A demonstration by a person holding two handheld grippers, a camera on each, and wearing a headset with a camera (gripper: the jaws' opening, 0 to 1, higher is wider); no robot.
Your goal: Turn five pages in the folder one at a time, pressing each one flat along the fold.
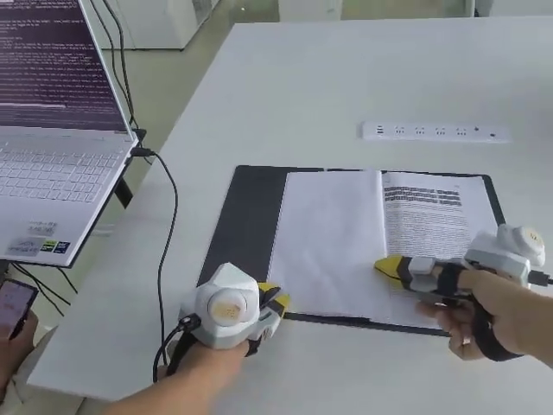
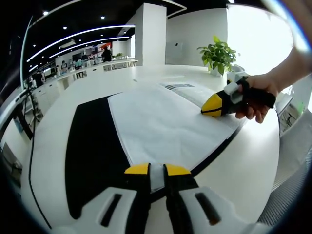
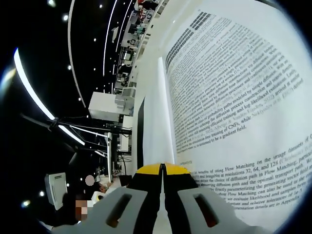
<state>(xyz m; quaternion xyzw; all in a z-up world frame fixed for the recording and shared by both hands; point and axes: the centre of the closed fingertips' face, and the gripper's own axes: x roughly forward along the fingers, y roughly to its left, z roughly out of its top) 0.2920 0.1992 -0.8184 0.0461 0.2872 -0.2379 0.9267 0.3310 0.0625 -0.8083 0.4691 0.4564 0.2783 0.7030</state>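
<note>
A black folder [image 1: 246, 216] lies open on the white table, with a blank white page [image 1: 328, 238] on its left half and a printed page [image 1: 432, 216] on the right. My right gripper [image 1: 386, 267] is shut, and its yellow tip rests on the paper close to the fold [image 3: 161, 97]; printed text [image 3: 234, 97] runs beside it. The same gripper [image 2: 210, 106] lies on the sheet in the left gripper view. My left gripper [image 1: 275, 300] sits at the blank page's near left corner [image 2: 157, 181]. Its jaws stand a narrow gap apart, with the page edge seen between them.
An open laptop [image 1: 52, 164] stands at the left table edge, with a black cable [image 1: 164, 233] running past the folder. A white power strip [image 1: 435, 131] lies behind the folder. A hand holds a phone [image 1: 13, 304] at lower left. A potted plant [image 2: 218, 53] stands far off.
</note>
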